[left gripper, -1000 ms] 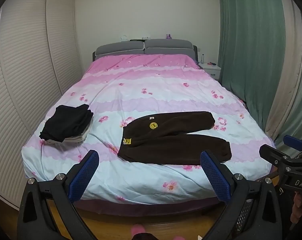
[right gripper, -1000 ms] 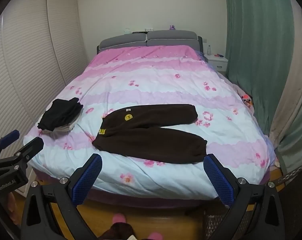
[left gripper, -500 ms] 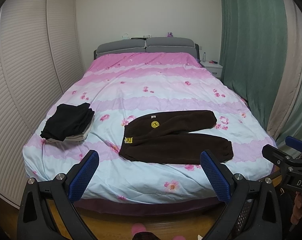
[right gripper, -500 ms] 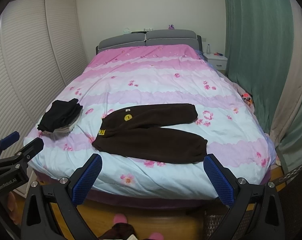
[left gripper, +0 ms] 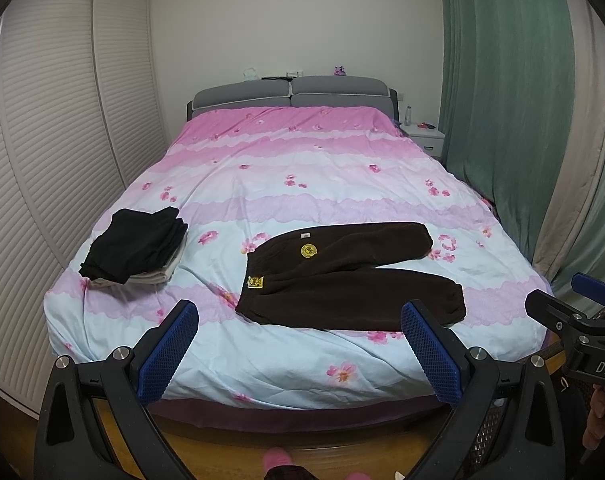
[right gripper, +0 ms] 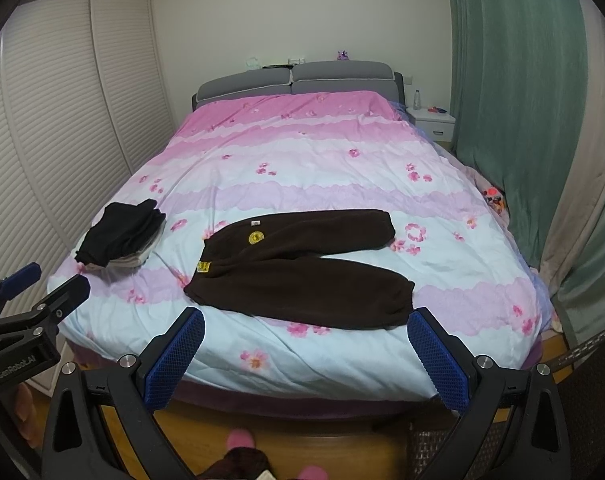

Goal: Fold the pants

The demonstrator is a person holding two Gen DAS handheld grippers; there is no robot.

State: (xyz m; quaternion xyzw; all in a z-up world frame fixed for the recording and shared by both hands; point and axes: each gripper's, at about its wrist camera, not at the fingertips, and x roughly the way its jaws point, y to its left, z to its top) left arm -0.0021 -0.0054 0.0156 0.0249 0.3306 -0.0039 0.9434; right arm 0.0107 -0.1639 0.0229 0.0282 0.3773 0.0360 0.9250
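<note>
Dark brown pants (left gripper: 342, 276) with two yellow patches lie flat on the bed, waistband to the left, legs spread to the right; they also show in the right wrist view (right gripper: 298, 268). My left gripper (left gripper: 300, 344) is open and empty, held back from the foot of the bed. My right gripper (right gripper: 304, 354) is open and empty, also short of the bed's foot. Each gripper shows at the edge of the other's view.
A pink and blue floral duvet (left gripper: 302, 168) covers the bed. A stack of folded dark and beige clothes (left gripper: 136, 246) sits near its left edge. White louvred wardrobe doors (left gripper: 54, 160) stand left, green curtains (left gripper: 502, 100) right, a nightstand (right gripper: 432, 120) far right.
Both views have shifted slightly, the bed sitting a little lower in frame. The pants and folded stack have not moved. Both grippers stay open.
</note>
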